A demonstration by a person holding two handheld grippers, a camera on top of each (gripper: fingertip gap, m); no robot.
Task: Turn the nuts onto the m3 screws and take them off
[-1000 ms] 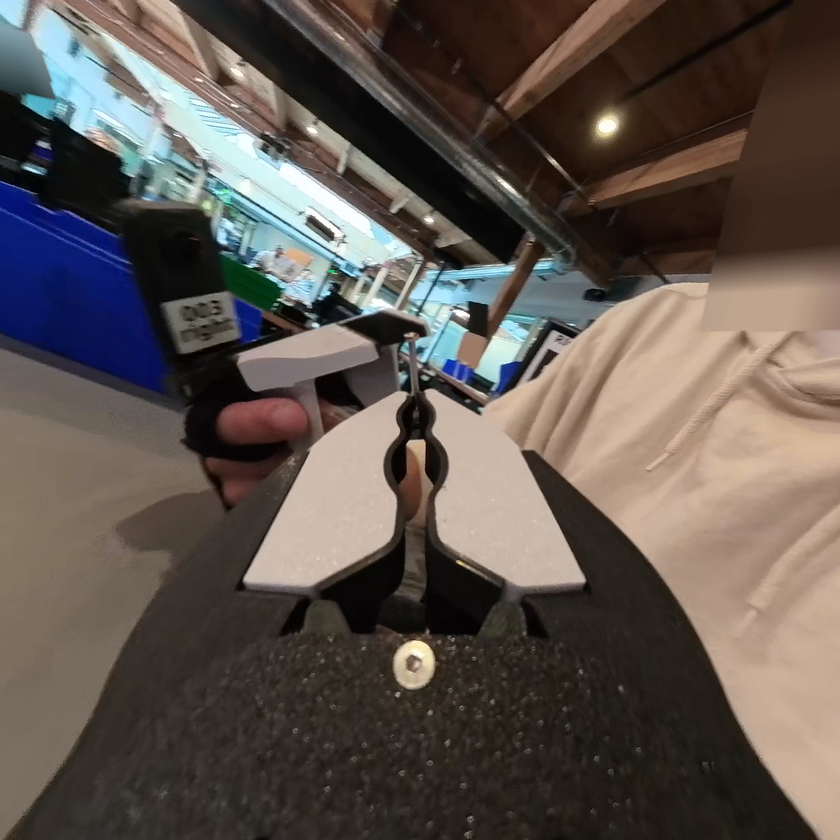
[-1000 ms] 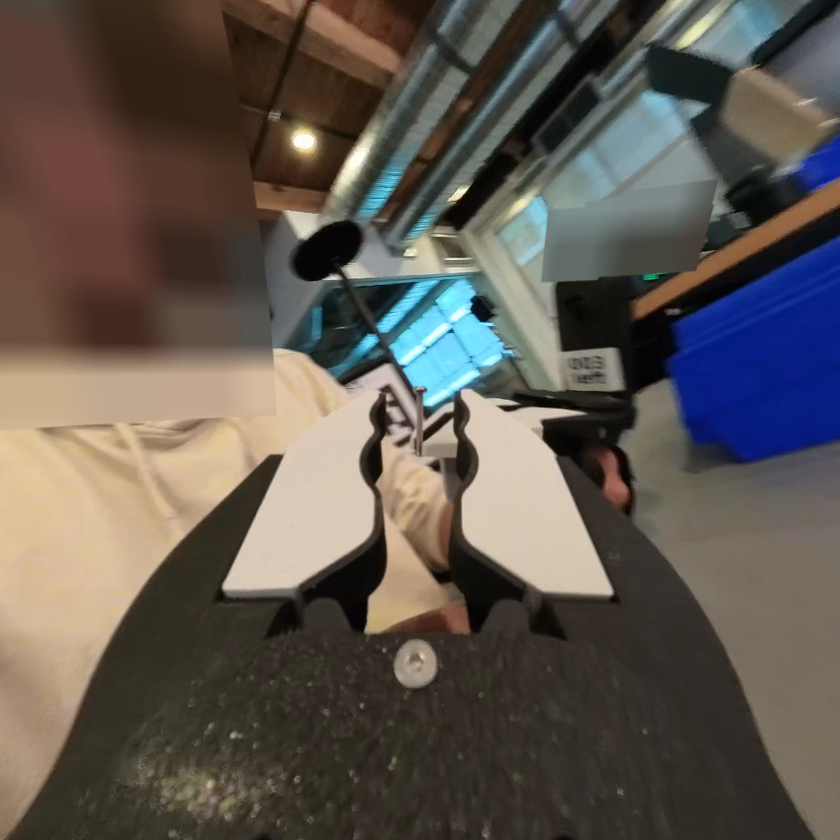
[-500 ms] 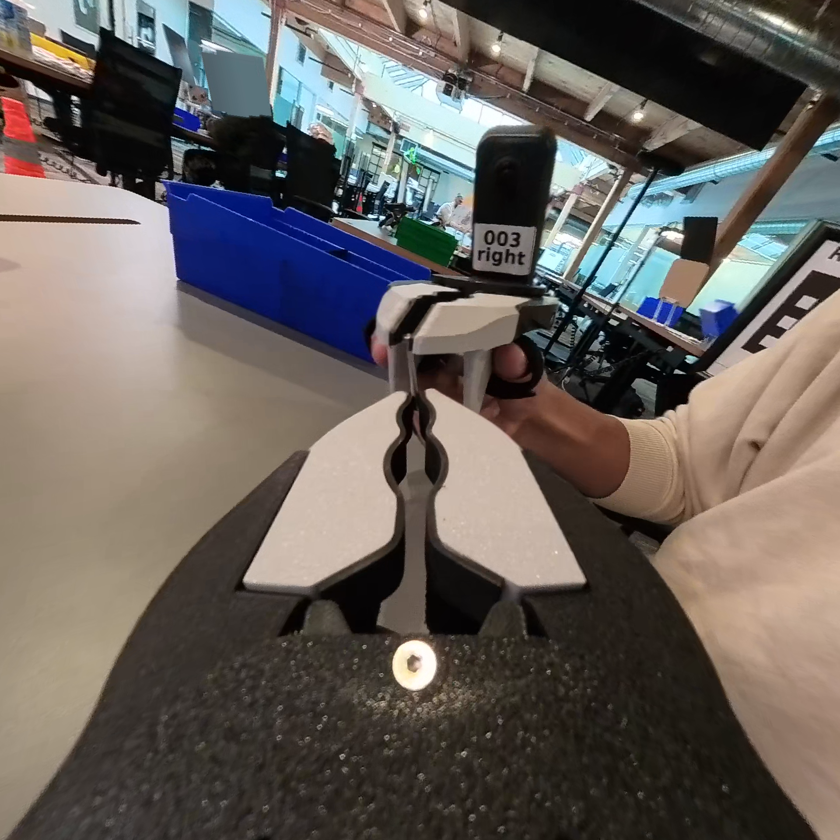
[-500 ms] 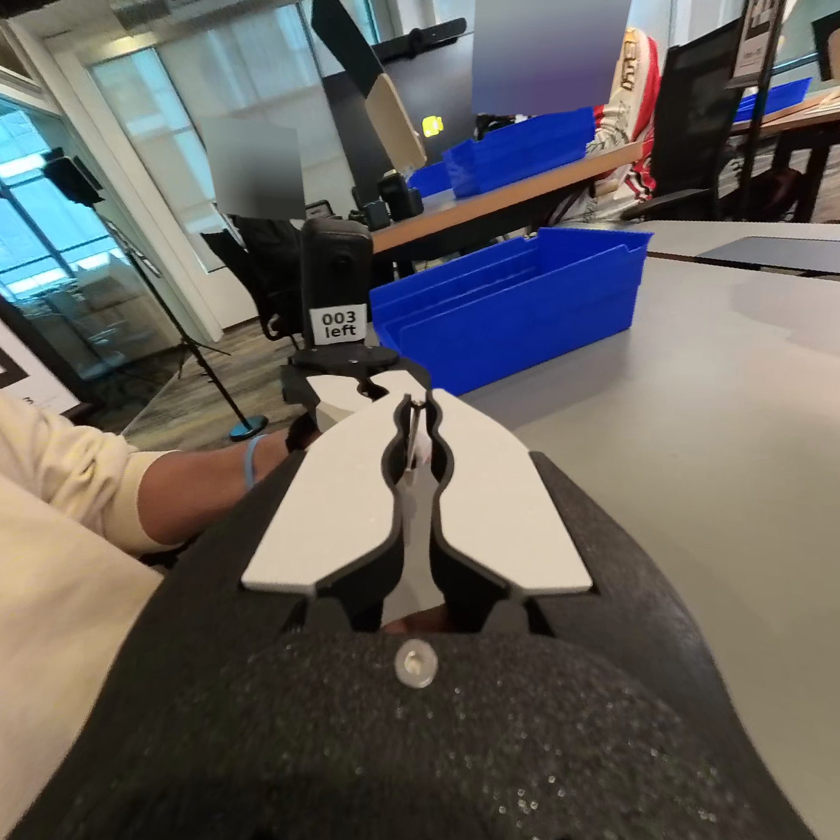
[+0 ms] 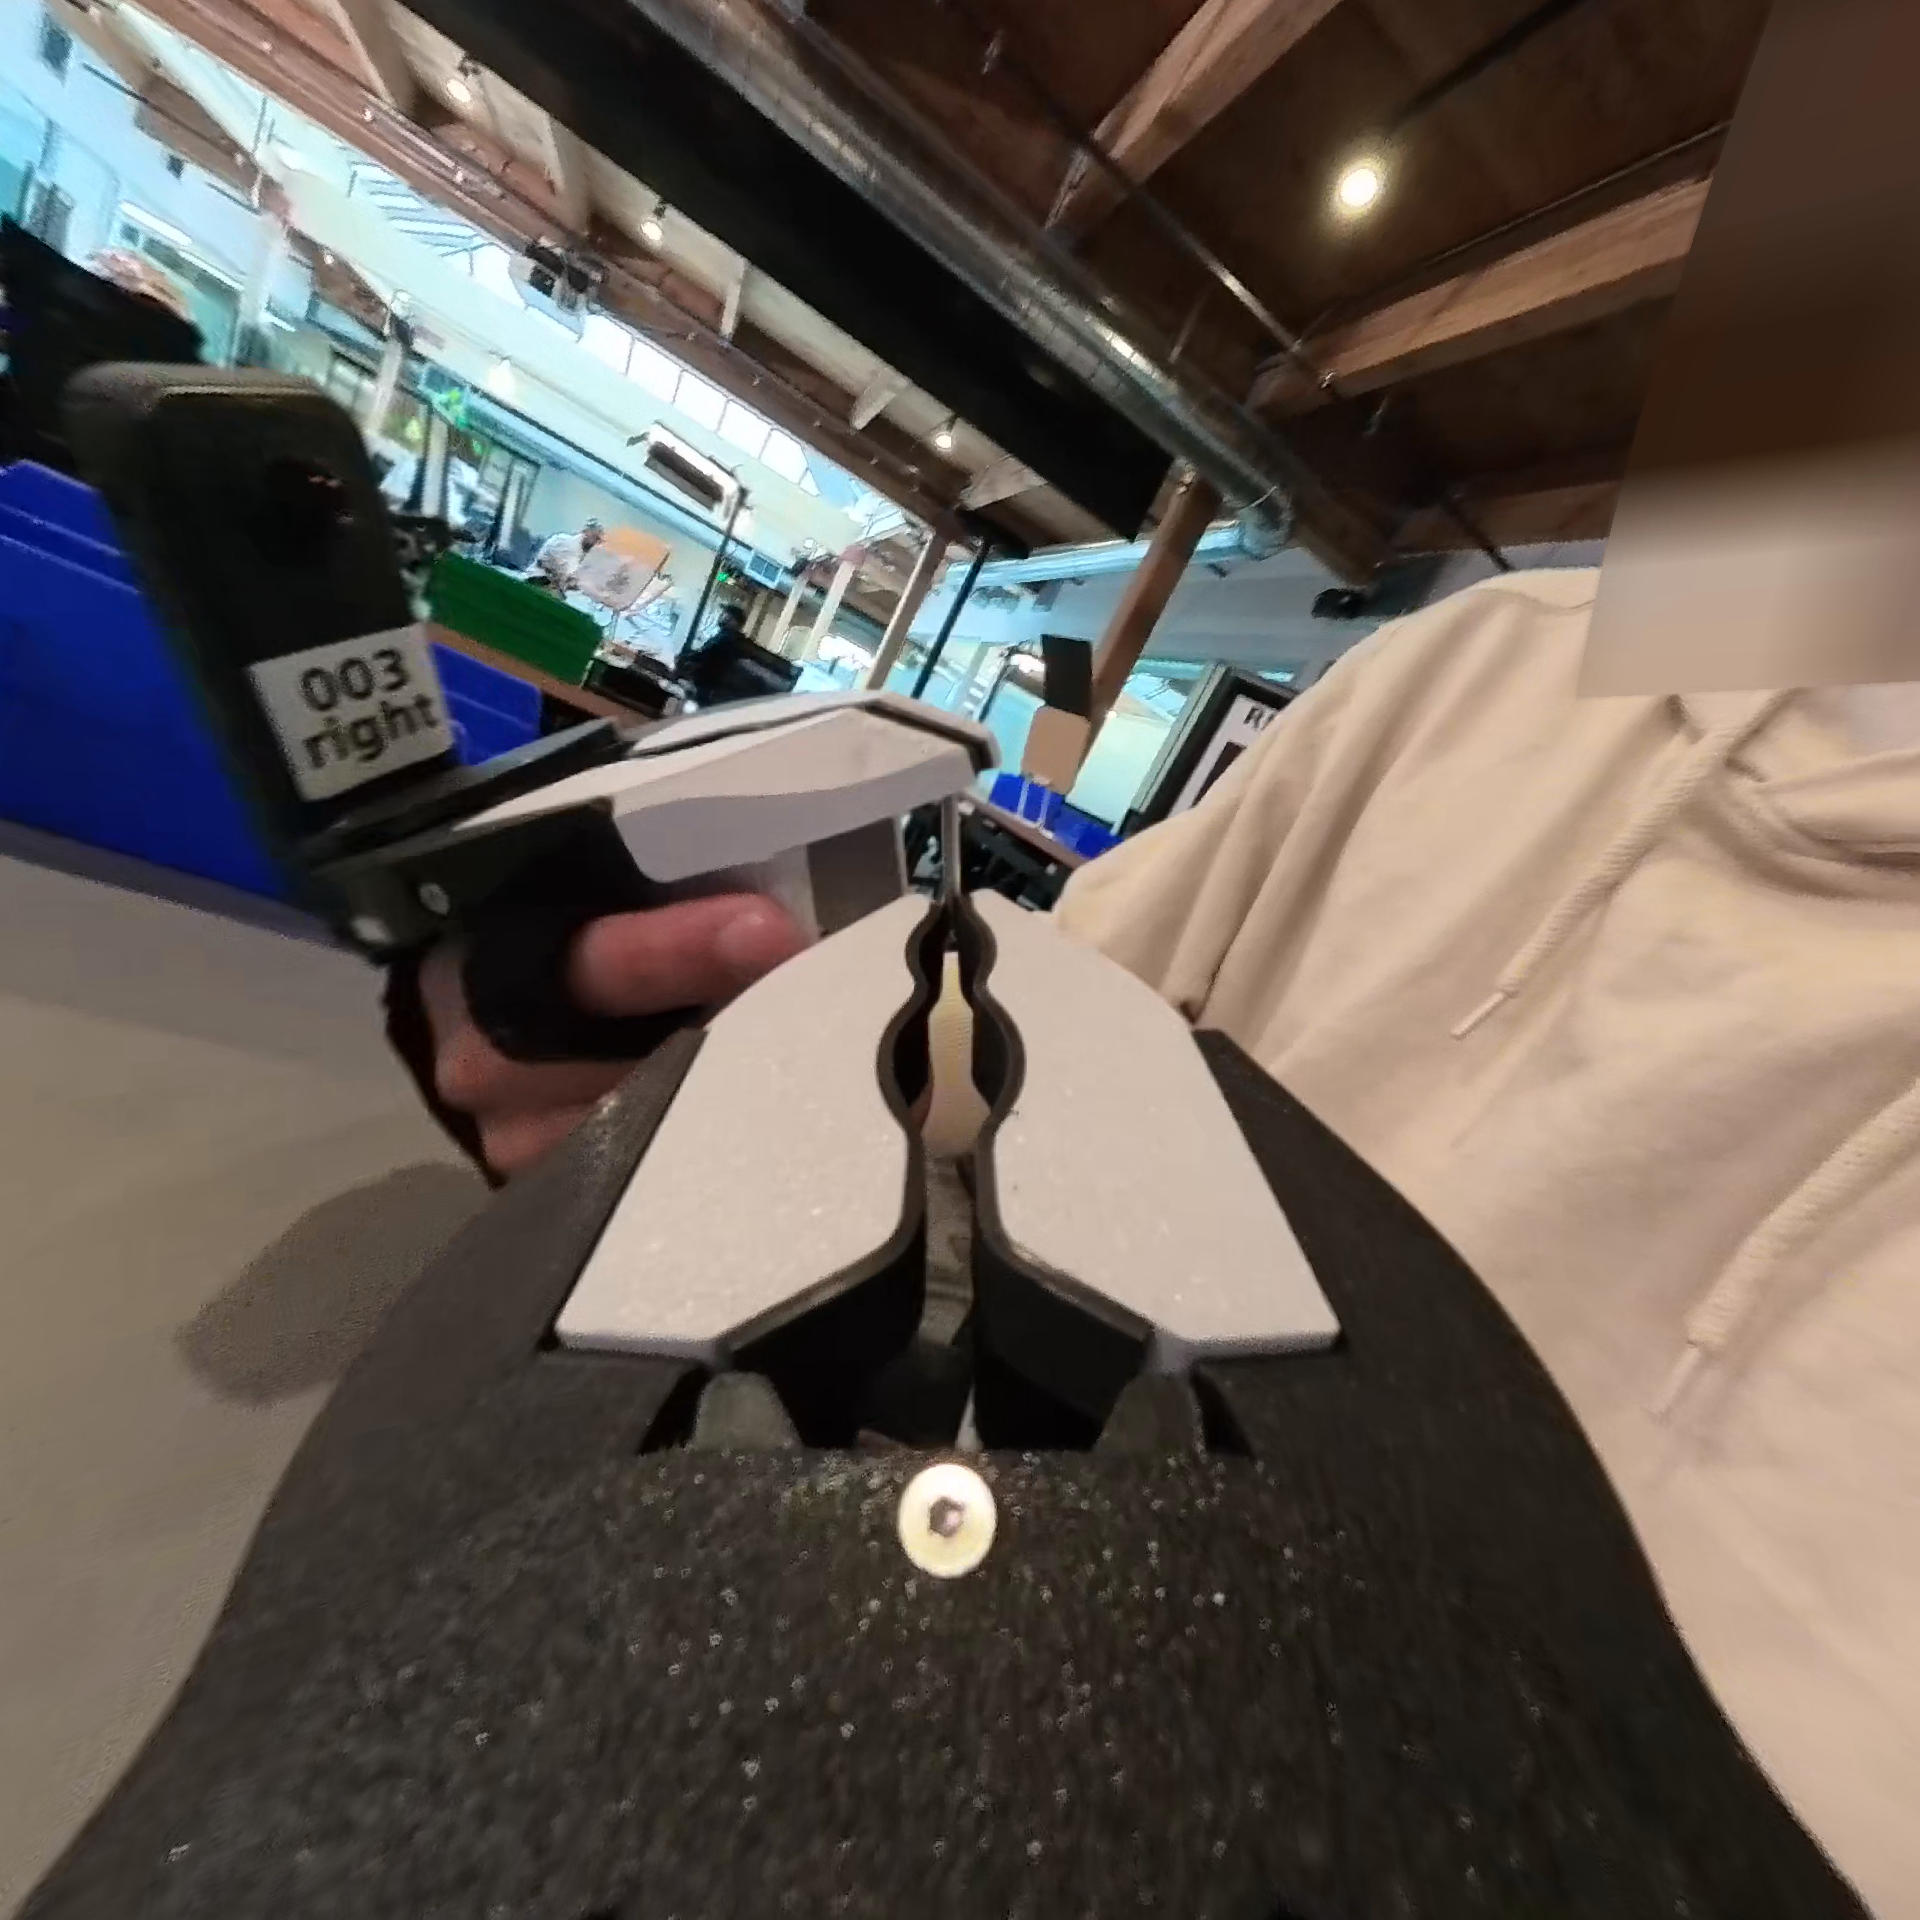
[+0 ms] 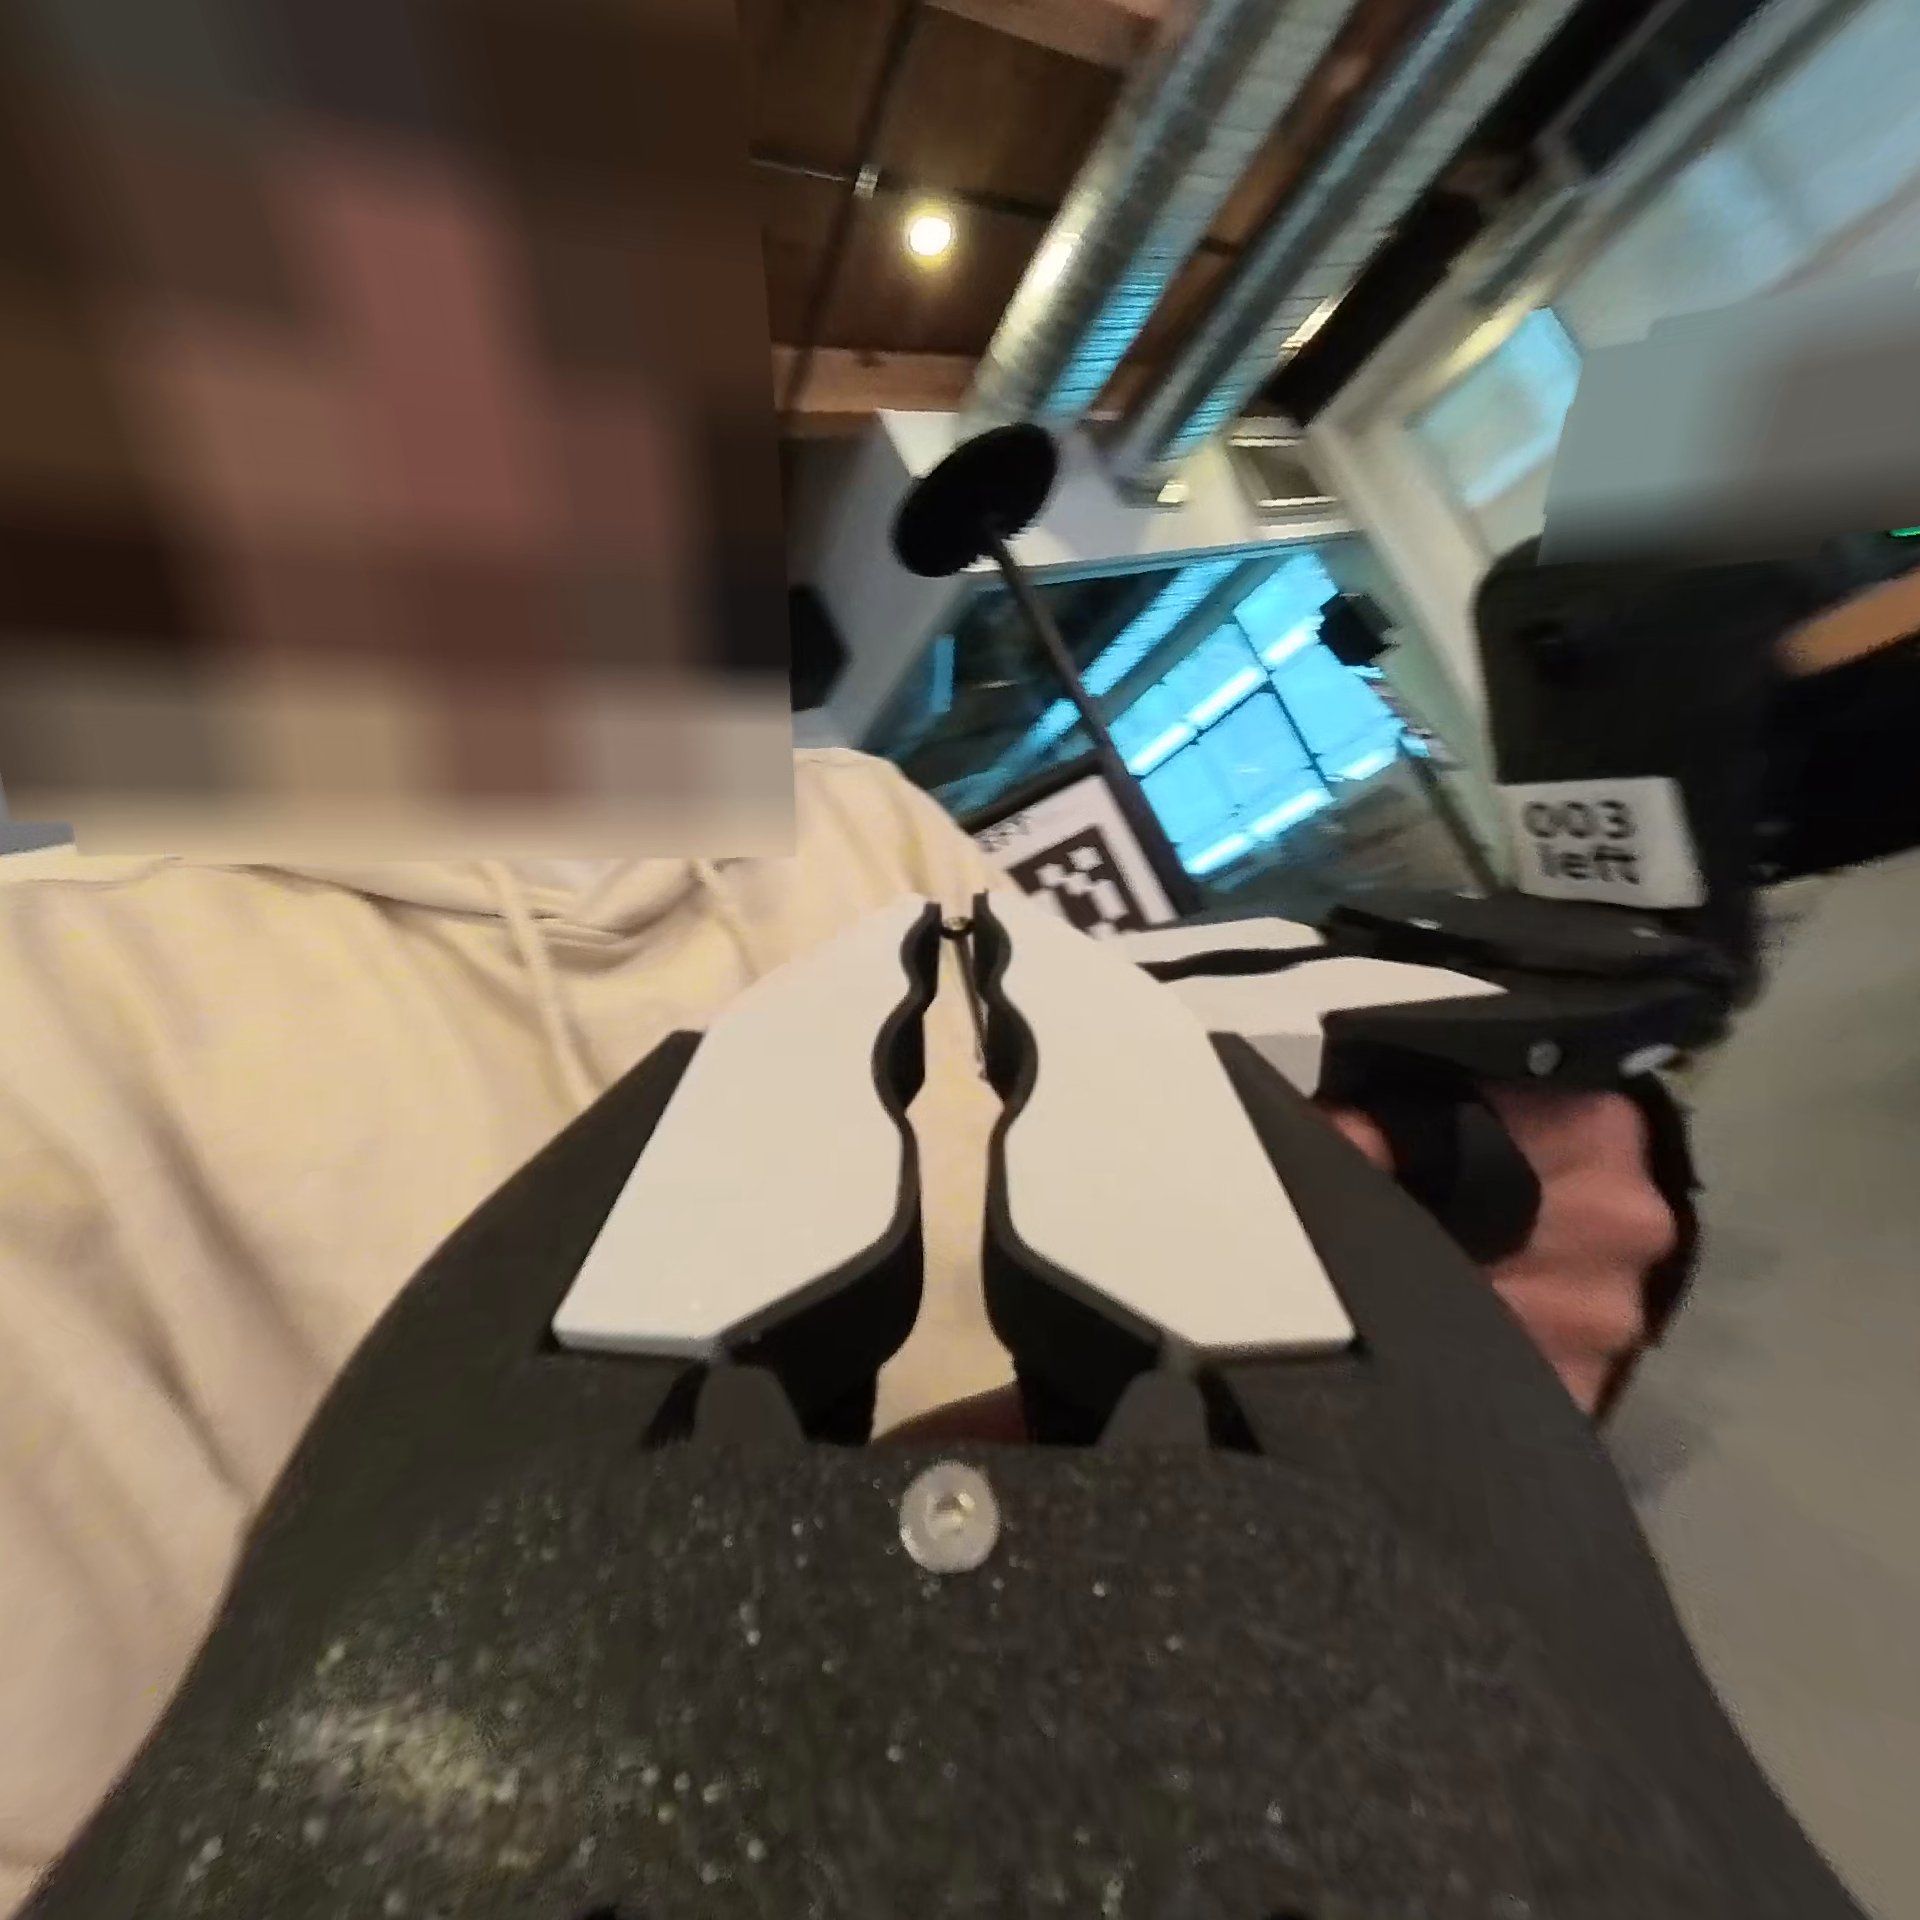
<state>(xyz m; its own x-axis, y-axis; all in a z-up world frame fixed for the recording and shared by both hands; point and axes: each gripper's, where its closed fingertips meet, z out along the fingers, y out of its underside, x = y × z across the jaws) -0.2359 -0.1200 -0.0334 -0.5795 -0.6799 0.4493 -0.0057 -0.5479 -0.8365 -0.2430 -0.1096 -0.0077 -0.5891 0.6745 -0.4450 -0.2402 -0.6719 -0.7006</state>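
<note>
My left gripper (image 5: 949, 906) is shut on the lower end of a thin m3 screw (image 5: 950, 852) that stands up from its tips. My right gripper (image 5: 961, 764) comes in from the left above it, its tips at the screw's top end. In the right wrist view my right gripper (image 6: 956, 920) is shut at its tips on a small dark nut (image 6: 957, 921) at the screw's end. The screw's shaft (image 6: 975, 1008) slants back between the fingers. The left gripper (image 6: 1195, 951) reaches in from the right, its tips hidden behind my right finger.
A person in a cream hoodie (image 5: 1558, 1039) fills the right of the left wrist view and holds both grippers close to the chest. The grey table (image 5: 156, 1091) and a blue bin (image 5: 52, 727) lie to the left. A black stand (image 6: 977, 499) rises behind.
Both grippers have swung from level, as half a second ago, to pointing up at the person and ceiling. The right gripper, open one second ago, now pinches the screw's end.
</note>
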